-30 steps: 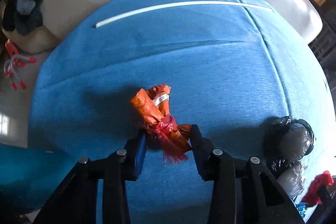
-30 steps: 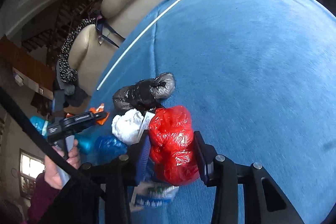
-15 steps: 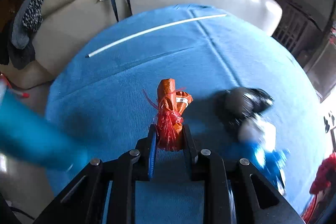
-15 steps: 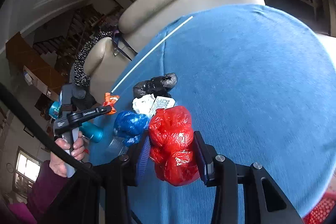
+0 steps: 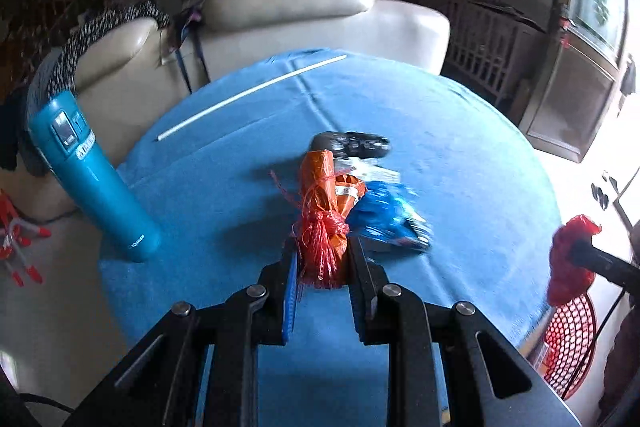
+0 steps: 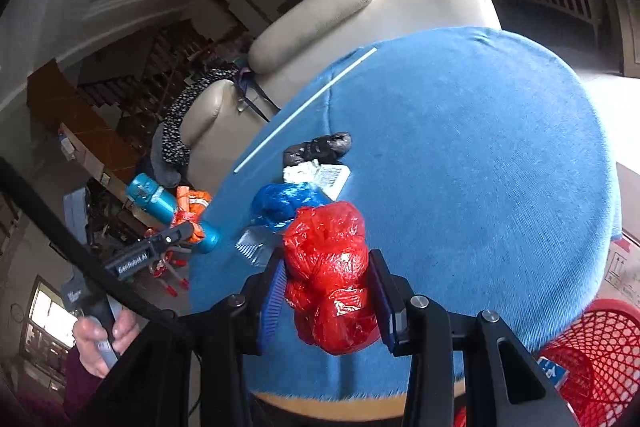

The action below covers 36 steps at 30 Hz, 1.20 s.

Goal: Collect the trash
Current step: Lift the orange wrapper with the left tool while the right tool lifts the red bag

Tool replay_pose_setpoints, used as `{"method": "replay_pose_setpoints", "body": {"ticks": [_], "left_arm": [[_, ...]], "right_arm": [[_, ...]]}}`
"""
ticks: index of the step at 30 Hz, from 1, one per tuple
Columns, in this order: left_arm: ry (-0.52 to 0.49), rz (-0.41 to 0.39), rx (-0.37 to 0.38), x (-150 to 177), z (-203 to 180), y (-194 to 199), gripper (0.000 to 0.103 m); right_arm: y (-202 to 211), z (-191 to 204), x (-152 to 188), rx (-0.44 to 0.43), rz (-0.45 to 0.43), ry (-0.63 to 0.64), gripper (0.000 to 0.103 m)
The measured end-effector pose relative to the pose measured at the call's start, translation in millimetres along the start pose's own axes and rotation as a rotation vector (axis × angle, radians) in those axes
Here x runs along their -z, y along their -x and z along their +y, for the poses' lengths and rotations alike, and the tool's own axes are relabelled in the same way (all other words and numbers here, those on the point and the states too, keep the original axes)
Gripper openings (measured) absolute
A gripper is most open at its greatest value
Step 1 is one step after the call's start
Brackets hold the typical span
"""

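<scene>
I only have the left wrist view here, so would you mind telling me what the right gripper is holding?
Observer: The right gripper is shut on a red plastic bag bundle, lifted off the blue tablecloth.
Operator: Thanks. What is left on the table under my load?
Observer: A white wad with a printed label lies between the black bag and the blue bag.
Operator: And the bin?
Observer: The red mesh basket sits below the table edge, to that gripper's right.
</scene>
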<state>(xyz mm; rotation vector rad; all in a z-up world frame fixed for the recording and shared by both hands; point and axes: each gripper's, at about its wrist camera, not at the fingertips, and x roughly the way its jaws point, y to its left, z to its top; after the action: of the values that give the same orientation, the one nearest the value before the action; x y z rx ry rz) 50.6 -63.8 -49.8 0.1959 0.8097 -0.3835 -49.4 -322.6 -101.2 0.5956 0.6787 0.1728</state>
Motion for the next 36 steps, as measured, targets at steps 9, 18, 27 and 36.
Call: {"method": "replay_pose_setpoints", "body": {"ticks": [9,18,27,36], "left_arm": [[-0.062,-0.056,-0.026,21.2,-34.5,34.9,0.024],[-0.118,-0.072,-0.074,34.3,-58.5,42.2,0.024],[-0.163,-0.083,-0.104,33.8,-75.8,37.6,0.024],[-0.218,-0.103,-0.128,33.1,-96.6,38.4,0.024]], "right_arm": [[36.4,17.5,18.1,-0.001,-0.041,0.027,0.043],[56.9,19.7,23.9,-0.009,-0.068,0.042,0.043],[69.6,8.4,26.3,-0.010,-0.082,0.015,0.043],[79.3,-3.3,28.6,-0.020,-0.100,-0.011,0.043]]}}
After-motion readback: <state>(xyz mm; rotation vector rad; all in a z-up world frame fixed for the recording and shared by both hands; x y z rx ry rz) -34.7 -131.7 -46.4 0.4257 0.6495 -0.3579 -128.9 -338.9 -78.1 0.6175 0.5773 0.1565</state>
